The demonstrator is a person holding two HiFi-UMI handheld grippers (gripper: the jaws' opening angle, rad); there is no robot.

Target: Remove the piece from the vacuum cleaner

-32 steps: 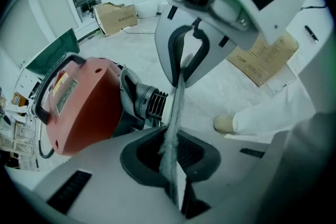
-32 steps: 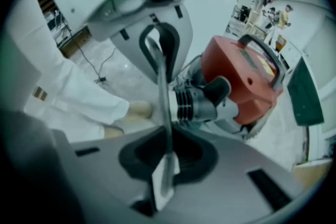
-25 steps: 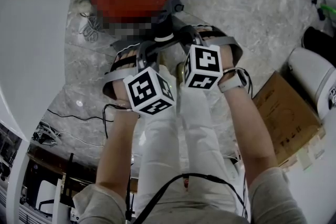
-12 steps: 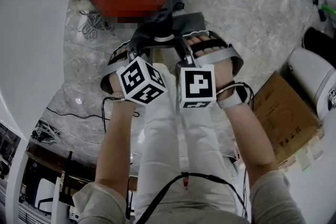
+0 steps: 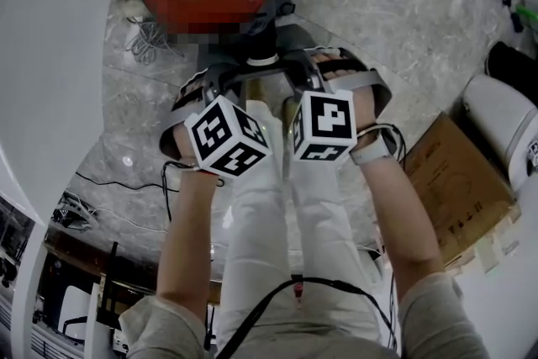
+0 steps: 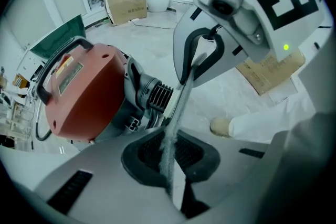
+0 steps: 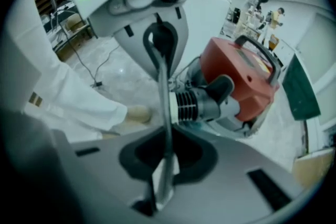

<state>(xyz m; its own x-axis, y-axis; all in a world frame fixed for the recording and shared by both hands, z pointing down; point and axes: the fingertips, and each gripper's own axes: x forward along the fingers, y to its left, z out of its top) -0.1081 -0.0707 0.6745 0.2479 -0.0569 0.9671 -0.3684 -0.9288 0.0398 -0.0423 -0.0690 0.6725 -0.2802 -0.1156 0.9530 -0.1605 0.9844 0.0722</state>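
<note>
We can't really read anything here: the label [image 6: 67, 75] on the vacuum cleaner [image 6: 92, 99] and the cardboard box [image 5: 454, 181] print are too blurry.

The grey marbled floor [image 5: 403, 29] carries a red vacuum cleaner [image 5: 155, 0], a cardboard box [image 5: 458, 181] well to its right, and loose black cables [image 5: 118, 186] at left.

1. Straight ahead, the red drum vacuum cleaner [image 6: 89, 97] sits on the grey marbled stone floor [image 5: 403, 21], beyond the person's white-trousered legs [image 5: 277, 223].
2. Its ribbed grey hose connector [image 7: 191, 105] points back toward the person.
3. The thin grey flat piece [image 6: 178, 113] stands edge-up just before that connector.
4. The white round table [image 5: 50, 80] lies left and the brown cardboard box [image 5: 458, 181] right, well apart.
</note>
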